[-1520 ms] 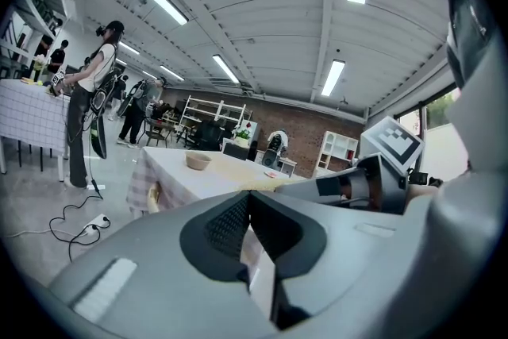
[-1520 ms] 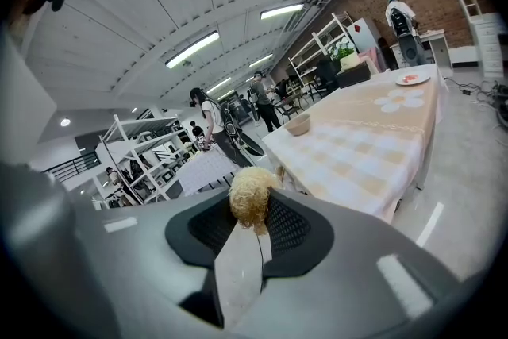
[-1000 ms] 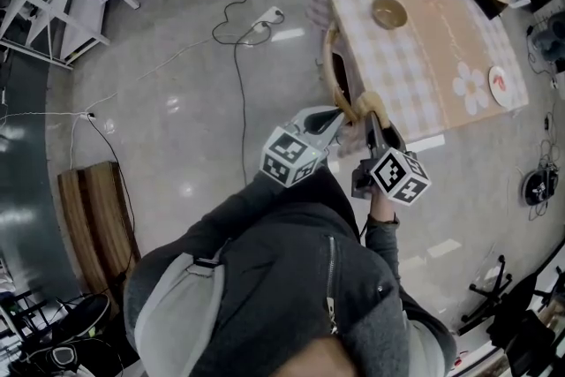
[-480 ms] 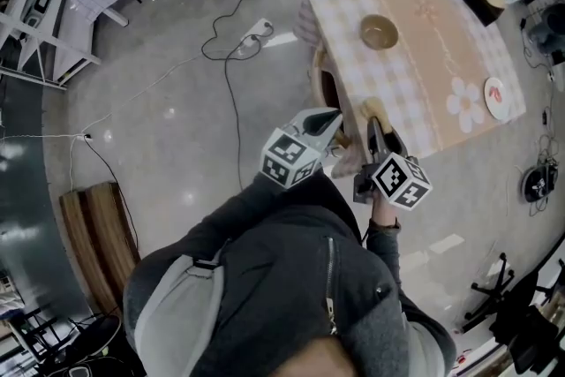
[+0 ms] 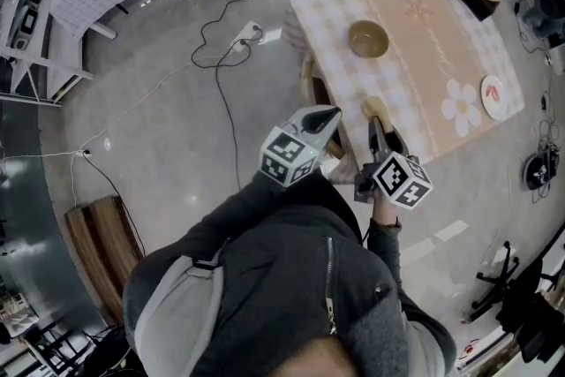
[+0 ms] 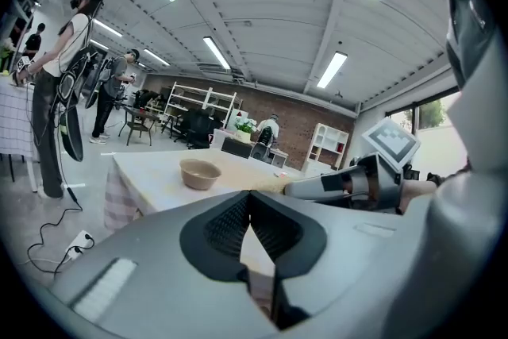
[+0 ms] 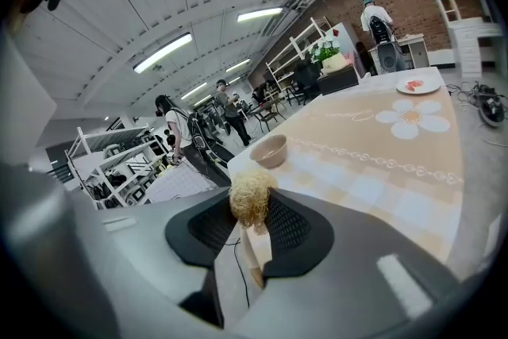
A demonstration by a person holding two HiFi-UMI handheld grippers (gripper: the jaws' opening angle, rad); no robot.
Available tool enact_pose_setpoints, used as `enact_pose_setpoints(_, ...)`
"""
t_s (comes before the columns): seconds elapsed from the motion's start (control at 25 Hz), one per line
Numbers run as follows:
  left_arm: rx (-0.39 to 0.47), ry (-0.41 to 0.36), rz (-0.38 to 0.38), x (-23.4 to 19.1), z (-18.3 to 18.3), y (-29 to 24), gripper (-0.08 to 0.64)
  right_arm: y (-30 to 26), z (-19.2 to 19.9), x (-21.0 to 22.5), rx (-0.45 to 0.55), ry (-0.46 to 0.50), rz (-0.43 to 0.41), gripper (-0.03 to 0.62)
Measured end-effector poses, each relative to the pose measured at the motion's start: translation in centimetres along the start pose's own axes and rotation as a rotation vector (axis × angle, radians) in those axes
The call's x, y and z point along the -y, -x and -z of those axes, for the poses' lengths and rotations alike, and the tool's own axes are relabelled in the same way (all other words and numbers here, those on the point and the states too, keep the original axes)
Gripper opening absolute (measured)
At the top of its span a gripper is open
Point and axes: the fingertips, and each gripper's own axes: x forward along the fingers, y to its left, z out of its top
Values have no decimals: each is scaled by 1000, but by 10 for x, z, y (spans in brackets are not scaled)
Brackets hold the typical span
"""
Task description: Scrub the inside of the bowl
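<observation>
A tan bowl stands upright on a low table with a checked and flowered cloth; it also shows in the left gripper view and the right gripper view. My right gripper is shut on a pale straw-coloured scrubber, whose fibres stick out past the jaws over the table's near edge. My left gripper is shut with nothing between its jaws. Both grippers hang short of the bowl, apart from it.
A white plate with something red sits on the table's right side. A power strip and cables lie on the floor to the left. A wooden bench stands at lower left. People stand by racks in the background.
The table and bowl have slid left and closer in the head view as I step toward them. Both grippers keep their grip and pose.
</observation>
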Motion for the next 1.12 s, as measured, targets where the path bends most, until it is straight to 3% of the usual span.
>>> enact_pose_setpoints(1.12,-58,-39,96,-63,-23,-84,9,-75,-55,41,60,-44,89,104)
